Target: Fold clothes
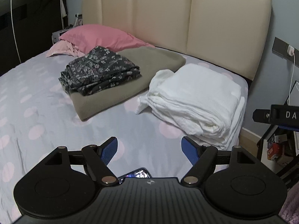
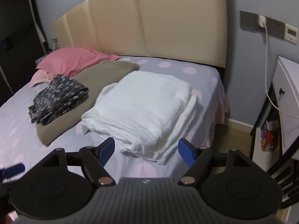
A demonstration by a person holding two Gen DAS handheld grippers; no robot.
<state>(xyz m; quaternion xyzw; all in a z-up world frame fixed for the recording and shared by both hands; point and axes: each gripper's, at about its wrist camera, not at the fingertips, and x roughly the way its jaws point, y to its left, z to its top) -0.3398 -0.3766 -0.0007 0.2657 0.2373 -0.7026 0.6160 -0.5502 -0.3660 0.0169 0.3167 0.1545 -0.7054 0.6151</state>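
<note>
both grippers (l (image 1: pixel 149 150), r (image 2: pixel 146 150)) spread, empty; phone (image 1: pixel 137 173) half hidden under l.

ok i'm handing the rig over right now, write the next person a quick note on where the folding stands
Left gripper: open, empty, over the bedsheet.
Right gripper: open, empty, just short of the white stack.
Folded white fabric lies near the bed's right edge. Folded dark floral garment sits on the folded olive blanket, beside the pink pillow.
Done: all visible pieces look folded.
Left: nothing unfolded in view; check off-camera.
</note>
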